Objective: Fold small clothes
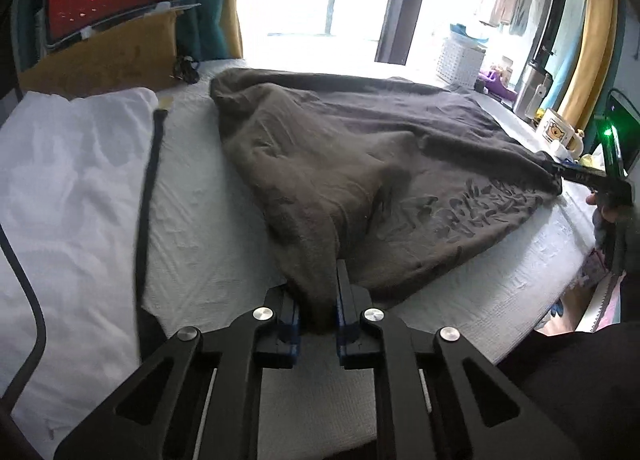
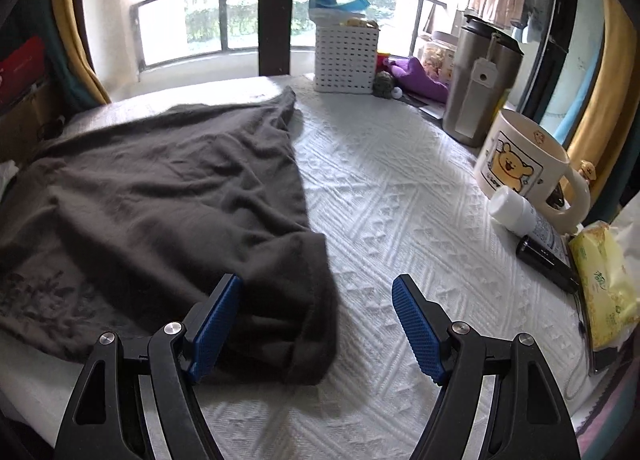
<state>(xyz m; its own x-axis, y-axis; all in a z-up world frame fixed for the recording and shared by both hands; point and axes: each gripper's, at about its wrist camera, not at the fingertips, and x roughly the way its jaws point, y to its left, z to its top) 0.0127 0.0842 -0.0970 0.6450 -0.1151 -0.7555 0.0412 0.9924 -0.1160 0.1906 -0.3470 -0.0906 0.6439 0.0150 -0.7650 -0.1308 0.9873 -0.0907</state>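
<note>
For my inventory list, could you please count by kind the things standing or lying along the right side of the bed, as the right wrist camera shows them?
White perforated basket: 1
Steel tumbler: 1
Bear mug: 1
White bottle: 1
Black tube: 1
Yellow tissue pack: 1
Total: 6

open right gripper [image 2: 316, 324] over dark shirt [image 2: 160, 188]

A desk [image 2: 400, 196] covered by a white, diamond-textured cloth carries a dark grey-brown shirt [image 2: 168, 188] spread at its left, a white slotted basket [image 2: 346, 60] at the far edge, and along the right a steel tumbler [image 2: 480, 84], a bear-printed mug [image 2: 520, 164] and a yellow tissue pack [image 2: 604, 284].
</note>
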